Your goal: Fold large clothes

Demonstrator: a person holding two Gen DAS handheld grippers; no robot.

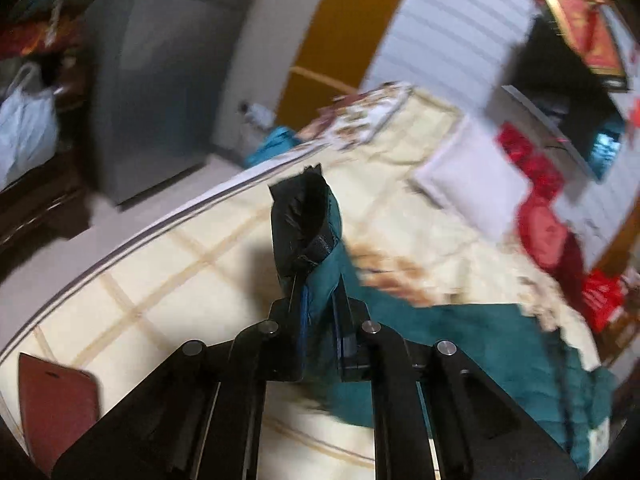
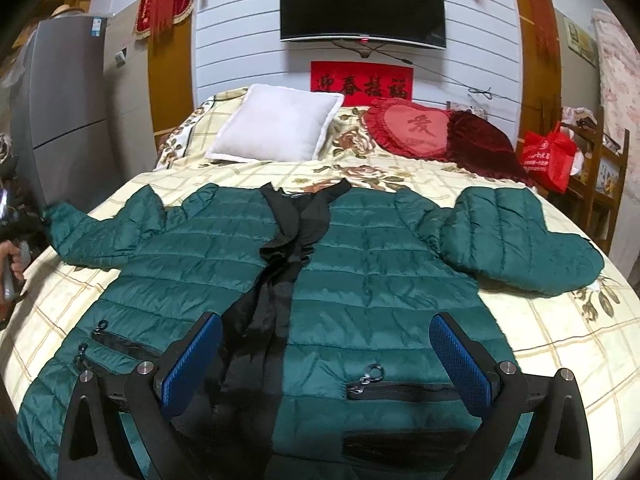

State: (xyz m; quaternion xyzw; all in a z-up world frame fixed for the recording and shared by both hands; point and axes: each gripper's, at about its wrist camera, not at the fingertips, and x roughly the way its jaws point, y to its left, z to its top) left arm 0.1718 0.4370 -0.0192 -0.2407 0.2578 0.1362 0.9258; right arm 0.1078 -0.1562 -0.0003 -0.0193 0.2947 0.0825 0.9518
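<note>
Teal quilted jacket (image 2: 360, 264): spread front-up mid-bed (image 2: 560, 340), checked floral cover. Left gripper (image 1: 320, 308) clenched on jacket's sleeve cuff (image 1: 308, 224) near bed's left edge; right gripper (image 2: 326, 360) released, above hem. Headboard end: white pillow (image 2: 276, 128), red heart cushion (image 2: 412, 128); wall television (image 2: 362, 6).

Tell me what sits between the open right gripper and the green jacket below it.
Nothing visible does. The right gripper hangs open directly over the green jacket, spread flat on the bed. The left gripper already pinches one sleeve cuff.
</note>
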